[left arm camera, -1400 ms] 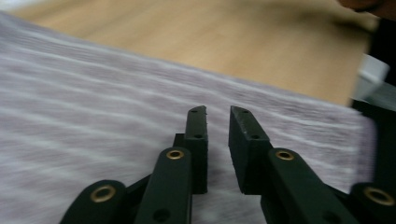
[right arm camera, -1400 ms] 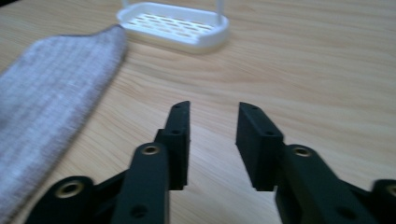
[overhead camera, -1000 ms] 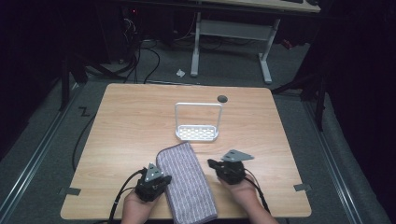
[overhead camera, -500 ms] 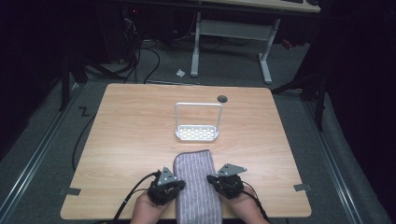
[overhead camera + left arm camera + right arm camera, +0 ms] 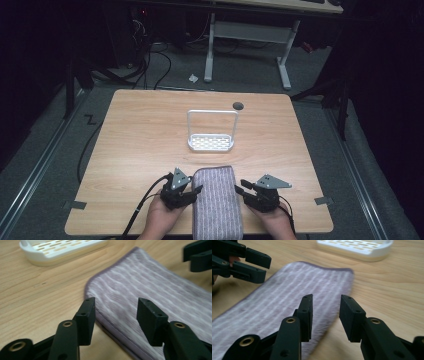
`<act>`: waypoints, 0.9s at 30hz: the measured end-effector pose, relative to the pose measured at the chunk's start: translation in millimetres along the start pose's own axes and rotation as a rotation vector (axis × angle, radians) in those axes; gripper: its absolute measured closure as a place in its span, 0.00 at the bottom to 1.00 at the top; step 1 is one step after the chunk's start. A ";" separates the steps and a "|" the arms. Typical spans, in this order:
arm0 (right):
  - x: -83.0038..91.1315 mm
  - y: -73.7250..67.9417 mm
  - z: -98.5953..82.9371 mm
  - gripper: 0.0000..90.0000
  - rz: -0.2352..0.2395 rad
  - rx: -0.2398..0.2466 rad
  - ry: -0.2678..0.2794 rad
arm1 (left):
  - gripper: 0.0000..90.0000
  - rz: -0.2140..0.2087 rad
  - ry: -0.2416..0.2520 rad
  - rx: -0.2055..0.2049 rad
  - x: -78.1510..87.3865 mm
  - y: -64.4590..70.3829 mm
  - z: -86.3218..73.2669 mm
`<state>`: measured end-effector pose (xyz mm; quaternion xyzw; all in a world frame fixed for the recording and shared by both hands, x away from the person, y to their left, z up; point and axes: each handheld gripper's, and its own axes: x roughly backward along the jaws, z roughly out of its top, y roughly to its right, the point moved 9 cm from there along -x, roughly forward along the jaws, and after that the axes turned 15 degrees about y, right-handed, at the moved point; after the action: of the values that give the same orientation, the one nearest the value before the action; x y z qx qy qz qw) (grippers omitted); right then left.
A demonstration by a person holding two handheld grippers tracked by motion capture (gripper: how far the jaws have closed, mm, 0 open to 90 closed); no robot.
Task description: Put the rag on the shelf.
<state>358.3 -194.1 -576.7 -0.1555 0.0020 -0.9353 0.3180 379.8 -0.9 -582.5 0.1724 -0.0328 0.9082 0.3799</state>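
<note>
Your 2 grippers flank the towel: left gripper and right gripper, jaws spread, gripping nothing.

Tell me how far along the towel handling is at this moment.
Done: the folded towel lies flat at the table's near edge. In hand: the left gripper and right gripper flank its long sides, jaws open, gripping nothing. Left: grasping it; the white rack holds nothing.

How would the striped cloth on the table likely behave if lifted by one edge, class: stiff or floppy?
The striped cloth lies flat with soft, rounded corners, so it would probably droop and fold when lifted. Its fuzzy pile suggests it grips rather than slips. It looks thin, so likely light; pushing it may bunch it up on the wooden table.
</note>
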 end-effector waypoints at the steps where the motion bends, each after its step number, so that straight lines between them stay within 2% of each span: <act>1: 0.0 0.0 0.0 0.70 0.000 0.000 0.000 | 0.54 0.014 -0.004 0.008 -5.5 -4.4 0.7; 3: 0.8 10.2 -0.2 0.68 -0.026 -0.002 0.024 | 0.53 0.033 -0.012 0.033 -16.7 -11.1 1.5; 4: 1.0 11.8 0.3 0.67 -0.028 -0.006 0.032 | 0.53 0.058 -0.033 0.031 -26.0 -15.7 -0.5; 5: 1.2 12.7 0.8 0.66 -0.031 0.002 0.036 | 0.54 0.068 -0.038 0.052 -31.3 -17.3 -1.5; 6: 1.2 12.7 0.8 0.66 -0.031 0.002 0.036 | 0.55 0.068 -0.038 0.052 -31.3 -17.3 -1.5; 8: 1.6 11.4 1.9 0.65 -0.037 0.023 0.041 | 0.57 0.083 -0.041 0.081 -37.1 -18.2 -0.2; 10: 1.3 10.5 3.5 0.65 -0.042 0.028 0.037 | 0.63 0.084 -0.042 0.075 -38.0 -17.1 0.1; 11: 1.2 10.4 4.8 0.64 -0.051 0.031 0.037 | 0.65 0.083 -0.047 0.054 -38.9 -15.2 -0.1; 14: -0.4 9.8 7.1 0.63 -0.057 0.035 0.042 | 0.67 0.087 -0.043 0.071 -38.8 -16.4 0.1; 16: -3.3 9.3 5.9 0.61 -0.060 0.035 0.024 | 0.71 0.082 -0.042 0.081 -38.6 -16.8 0.0; 17: -7.0 10.1 3.8 0.61 -0.068 0.013 0.002 | 0.77 0.067 -0.042 0.088 -38.8 -16.3 -0.1; 18: -7.0 10.1 3.8 0.61 -0.068 0.013 0.002 | 0.78 0.067 -0.042 0.088 -38.8 -16.3 -0.1; 21: -15.3 11.7 6.1 0.59 -0.076 -0.013 0.006 | 0.82 0.042 -0.040 0.125 -39.0 -17.3 0.0; 23: -29.4 11.8 10.4 0.57 -0.083 -0.028 -0.023 | 0.83 0.040 -0.041 0.125 -38.9 -17.4 -0.1; 27: -50.5 16.4 11.4 0.59 -0.115 -0.010 -0.064 | 0.86 0.024 -0.042 0.137 -39.1 -17.0 -0.2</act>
<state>409.2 -176.1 -582.1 -0.1866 -0.0125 -0.9465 0.2629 417.2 -15.4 -597.1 0.2165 0.0194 0.9090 0.3557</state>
